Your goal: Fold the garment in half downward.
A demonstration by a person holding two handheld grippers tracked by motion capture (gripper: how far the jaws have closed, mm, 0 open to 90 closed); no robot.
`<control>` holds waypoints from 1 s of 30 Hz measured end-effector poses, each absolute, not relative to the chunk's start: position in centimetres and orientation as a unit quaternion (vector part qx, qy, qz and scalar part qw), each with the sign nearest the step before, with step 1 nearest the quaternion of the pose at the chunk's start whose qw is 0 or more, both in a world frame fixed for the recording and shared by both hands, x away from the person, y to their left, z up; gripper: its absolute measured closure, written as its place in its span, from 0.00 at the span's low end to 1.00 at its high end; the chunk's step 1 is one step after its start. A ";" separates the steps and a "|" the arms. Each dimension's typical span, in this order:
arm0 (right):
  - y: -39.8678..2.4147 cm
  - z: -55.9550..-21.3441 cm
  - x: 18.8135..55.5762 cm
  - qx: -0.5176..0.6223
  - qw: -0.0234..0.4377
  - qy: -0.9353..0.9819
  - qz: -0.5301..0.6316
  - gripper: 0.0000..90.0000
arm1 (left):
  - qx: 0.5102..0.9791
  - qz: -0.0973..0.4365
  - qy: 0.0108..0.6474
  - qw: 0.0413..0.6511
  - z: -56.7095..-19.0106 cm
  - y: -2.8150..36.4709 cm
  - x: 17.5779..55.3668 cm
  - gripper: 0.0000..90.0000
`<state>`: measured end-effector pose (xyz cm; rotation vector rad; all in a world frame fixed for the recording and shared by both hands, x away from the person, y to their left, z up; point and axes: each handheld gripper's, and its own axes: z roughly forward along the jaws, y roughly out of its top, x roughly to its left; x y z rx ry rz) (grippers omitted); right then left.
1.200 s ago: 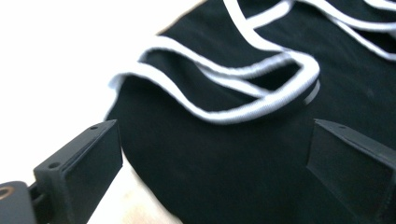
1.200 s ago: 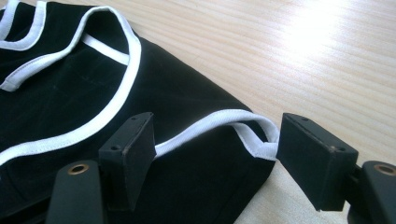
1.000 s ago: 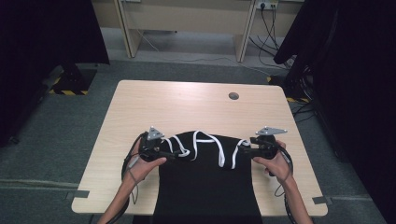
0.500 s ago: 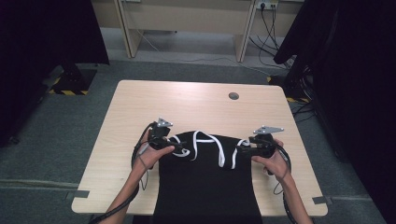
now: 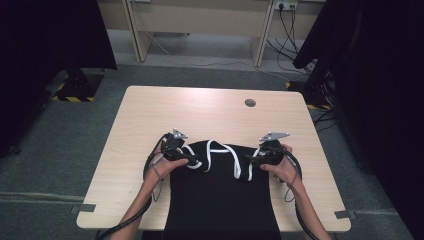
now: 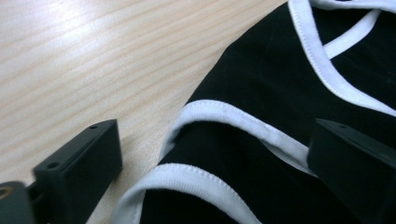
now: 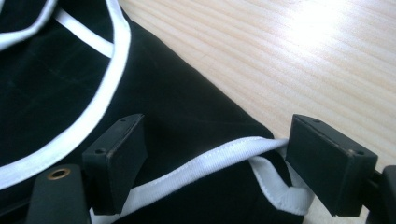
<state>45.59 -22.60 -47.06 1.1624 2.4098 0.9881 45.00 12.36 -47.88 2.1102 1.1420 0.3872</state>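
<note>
A black sleeveless top (image 5: 220, 200) with white trim lies flat on the wooden table (image 5: 200, 110), its lower part hanging over the near edge. My left gripper (image 5: 192, 159) is at the top's left shoulder. Its jaws stand wide apart (image 6: 215, 140), open, over the folded white-edged strap (image 6: 219, 109). My right gripper (image 5: 250, 160) is at the right shoulder. Its jaws have just been opening. They straddle the white strap (image 7: 205, 161) without pressing on it, so the gripper (image 7: 217, 130) is open.
A round cable hole (image 5: 250, 103) sits in the table's far right part. Bare wood stretches beyond the garment. A pale desk (image 5: 200, 20) with cables stands behind, and dark curtains (image 5: 50, 35) hang at both sides.
Both grippers have drawn inward along the garment's top edge, the left one to the right and the right one to the left. The garment has stayed where it was.
</note>
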 end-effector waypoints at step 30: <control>-23.2 -45.2 46.2 0.378 0.155 0.835 0.368 0.92 | 0.804 0.143 0.406 0.410 -47.2 11.3 44.8 0.86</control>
